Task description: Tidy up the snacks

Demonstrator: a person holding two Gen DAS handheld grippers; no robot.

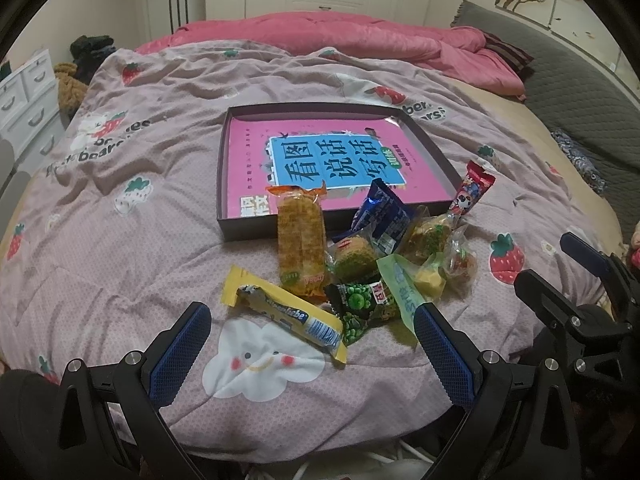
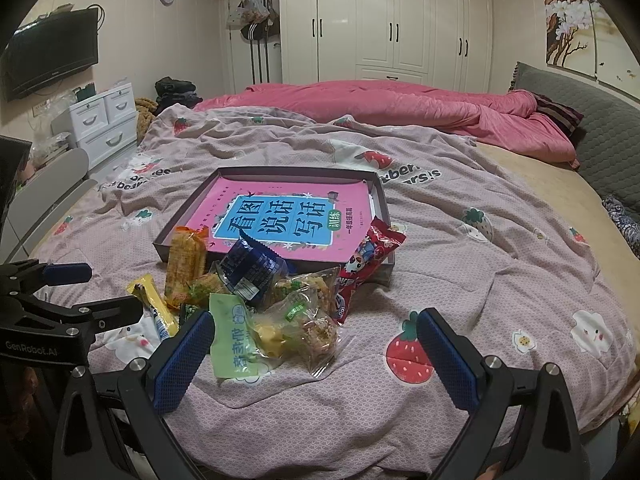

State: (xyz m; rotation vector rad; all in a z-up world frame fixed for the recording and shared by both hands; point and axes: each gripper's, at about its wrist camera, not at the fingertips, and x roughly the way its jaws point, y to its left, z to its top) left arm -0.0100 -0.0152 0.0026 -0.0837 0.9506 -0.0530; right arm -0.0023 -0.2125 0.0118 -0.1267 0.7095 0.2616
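Observation:
A pile of wrapped snacks lies on the bed in front of a shallow dark box [image 1: 236, 224] [image 2: 384, 276] that holds a pink book [image 1: 256, 140] [image 2: 280, 200]. The pile includes a yellow bar [image 1: 280, 312] [image 2: 150, 300], an orange cracker pack [image 1: 300, 248] [image 2: 185, 264], a green pea pack [image 1: 360, 306], a blue pack [image 1: 384, 210] [image 2: 250, 266], a pale green pack [image 2: 232, 340] and a red pack [image 1: 472, 192] [image 2: 368, 256]. My left gripper [image 1: 312, 344] is open and empty just short of the pile. My right gripper [image 2: 316, 344] is open and empty, its jaws either side of the near snacks.
The bed has a pinkish strawberry-print cover [image 1: 140, 200] [image 2: 480, 280], a pink quilt [image 1: 340, 36] [image 2: 400, 100] and a grey headboard cushion [image 2: 600, 128] behind. White drawers [image 2: 104, 120] and a wall TV [image 2: 52, 56] stand at the left. The other gripper shows at each view's edge.

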